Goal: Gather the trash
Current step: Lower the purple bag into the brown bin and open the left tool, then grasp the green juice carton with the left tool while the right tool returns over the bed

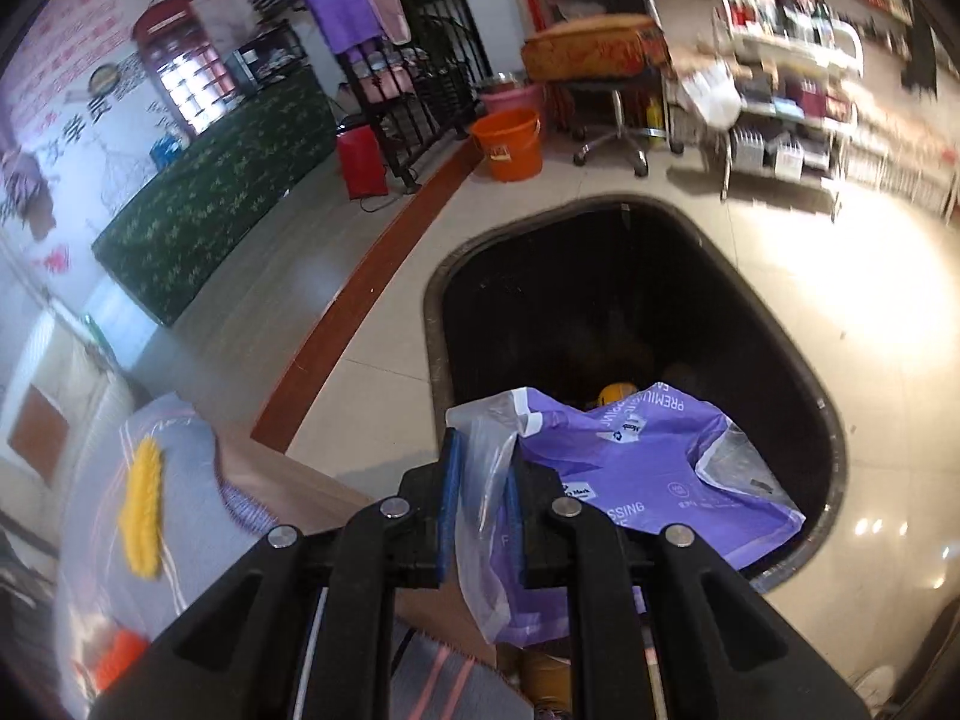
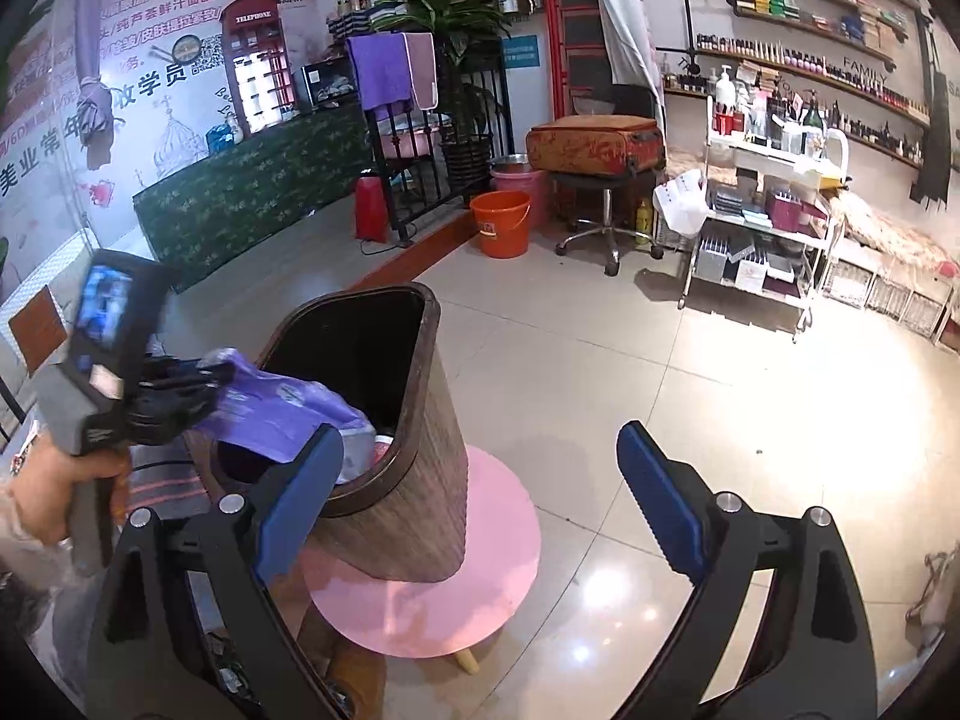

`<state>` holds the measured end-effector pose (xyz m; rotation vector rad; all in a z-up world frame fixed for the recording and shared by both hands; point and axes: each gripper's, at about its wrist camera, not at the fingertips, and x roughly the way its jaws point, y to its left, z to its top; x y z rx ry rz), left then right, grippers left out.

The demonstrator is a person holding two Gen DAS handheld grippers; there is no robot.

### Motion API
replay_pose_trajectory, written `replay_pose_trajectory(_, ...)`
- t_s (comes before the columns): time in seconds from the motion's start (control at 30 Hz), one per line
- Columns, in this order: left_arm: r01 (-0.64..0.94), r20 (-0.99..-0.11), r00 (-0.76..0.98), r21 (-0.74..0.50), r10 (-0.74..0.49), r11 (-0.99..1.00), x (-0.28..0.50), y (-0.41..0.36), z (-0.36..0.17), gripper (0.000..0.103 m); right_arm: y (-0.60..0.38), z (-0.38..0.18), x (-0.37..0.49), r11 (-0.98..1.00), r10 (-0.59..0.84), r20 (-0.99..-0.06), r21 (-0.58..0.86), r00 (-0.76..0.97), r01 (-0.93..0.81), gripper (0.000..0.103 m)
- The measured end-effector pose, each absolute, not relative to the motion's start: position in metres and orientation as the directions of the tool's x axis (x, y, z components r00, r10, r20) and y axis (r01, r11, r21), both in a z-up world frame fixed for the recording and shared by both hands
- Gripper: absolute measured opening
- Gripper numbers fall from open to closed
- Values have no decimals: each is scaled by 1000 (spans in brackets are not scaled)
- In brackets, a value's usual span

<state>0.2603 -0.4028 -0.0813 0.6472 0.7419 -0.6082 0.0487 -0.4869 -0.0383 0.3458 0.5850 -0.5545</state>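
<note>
My left gripper (image 1: 483, 468) is shut on the clear edge of a crumpled purple plastic bag (image 1: 648, 468). The bag hangs over the near rim of a dark-lined trash bin (image 1: 438, 300). Something yellow (image 1: 618, 391) lies deep inside. In the right wrist view a hand (image 2: 60, 480) holds the left gripper (image 2: 216, 375) at the left, and the purple bag (image 2: 282, 402) droops into the wood-grain bin (image 2: 408, 480). My right gripper (image 2: 480, 438) stands wide open beside the bin, its left finger (image 2: 300, 498) close to the rim, nothing between the pads.
The bin stands on a round pink stool (image 2: 456, 594) on a glossy tiled floor. Behind it are an orange bucket (image 2: 501, 222), a red suitcase (image 2: 600, 141) on a swivel stool, a white trolley (image 2: 762, 228) of bottles, a black rack (image 2: 420, 180) and a green-covered counter (image 2: 240, 192).
</note>
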Motion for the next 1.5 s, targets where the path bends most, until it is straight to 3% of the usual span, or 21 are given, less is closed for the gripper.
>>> replay_pose_trajectory(0.13,710,-779,579,338,-240,618,260,-417,-96,15,-483,-37,45,806,-396,-596,139,699,575,91)
replay_pose_trajectory(0.2,713,-780,583,357,-226,604,257,-421,-102,18,-483,-37,42,804,-390,-594,154,704,575,91)
replay_pose_trajectory(0.27,714,-785,583,372,-210,593,258,-425,-104,28,-484,-39,41,803,-382,-601,160,702,574,91)
replay_pose_trajectory(0.3,717,-784,583,375,-212,587,256,-426,-104,40,-486,-40,41,803,-383,-602,158,701,574,91)
replay_pose_trajectory(0.33,718,-781,586,377,-217,585,255,-427,-104,59,-487,-41,40,803,-383,-603,157,700,575,91)
replay_pose_trajectory(0.4,715,-756,607,385,-245,583,249,-429,-100,78,-488,-43,39,797,-383,-604,166,698,581,91)
replay_pose_trajectory(0.43,716,-745,614,386,-261,582,246,-428,-97,80,-489,-43,37,792,-384,-602,175,700,585,91)
replay_pose_trajectory(1.0,710,-730,586,251,-353,658,231,-396,-67,83,-488,-36,33,770,-395,-579,215,713,601,91)
replay_pose_trajectory(1.5,533,-670,656,85,-348,842,206,-252,-25,93,-441,-42,92,867,-207,-611,248,764,433,92)
